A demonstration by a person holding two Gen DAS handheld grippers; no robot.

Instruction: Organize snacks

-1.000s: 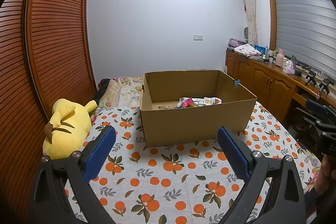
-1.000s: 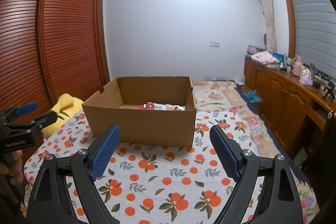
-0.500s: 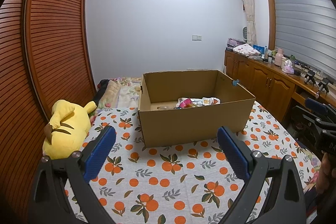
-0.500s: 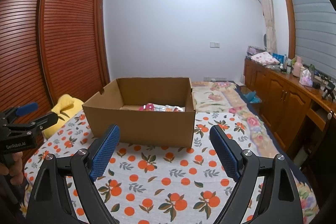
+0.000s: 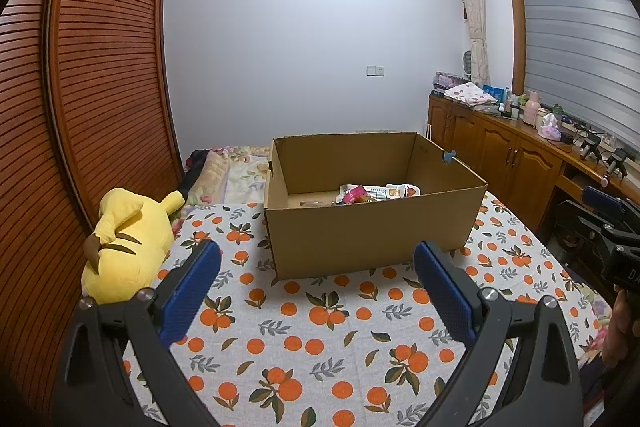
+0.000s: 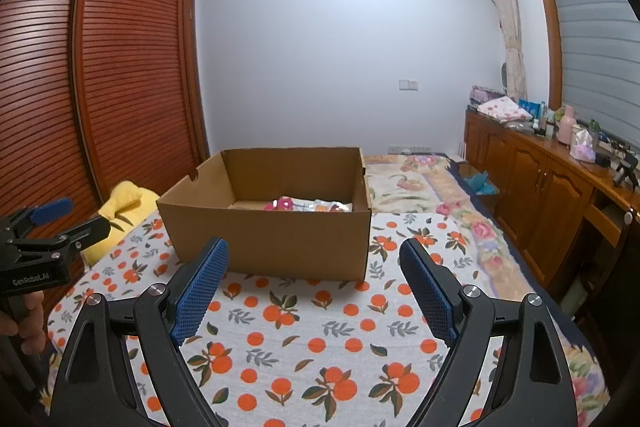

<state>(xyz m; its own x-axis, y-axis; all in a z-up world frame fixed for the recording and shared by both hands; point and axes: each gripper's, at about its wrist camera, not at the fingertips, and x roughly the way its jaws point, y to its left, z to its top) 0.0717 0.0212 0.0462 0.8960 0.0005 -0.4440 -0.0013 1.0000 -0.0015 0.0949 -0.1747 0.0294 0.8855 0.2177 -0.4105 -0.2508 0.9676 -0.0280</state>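
Note:
An open cardboard box (image 5: 372, 227) (image 6: 272, 239) stands on the orange-patterned cloth (image 5: 328, 331) (image 6: 304, 339). Several snack packets (image 5: 376, 193) (image 6: 310, 205) lie on its floor, partly hidden by the near wall. My left gripper (image 5: 316, 263) hovers in front of the box, open, nothing between its blue pads. My right gripper (image 6: 314, 261) is also open and empty, short of the box's near wall. Each gripper shows at the edge of the other's view: the right gripper (image 5: 612, 227) and the left gripper (image 6: 44, 231), each held by a hand.
A yellow plush toy (image 5: 128, 239) (image 6: 124, 203) lies at the cloth's left edge beside the slatted wooden wardrobe (image 5: 100, 99). A wooden cabinet (image 5: 516, 163) (image 6: 548, 179) with bottles and cloths runs along the right wall. Floral bedding (image 6: 416, 183) lies behind the box.

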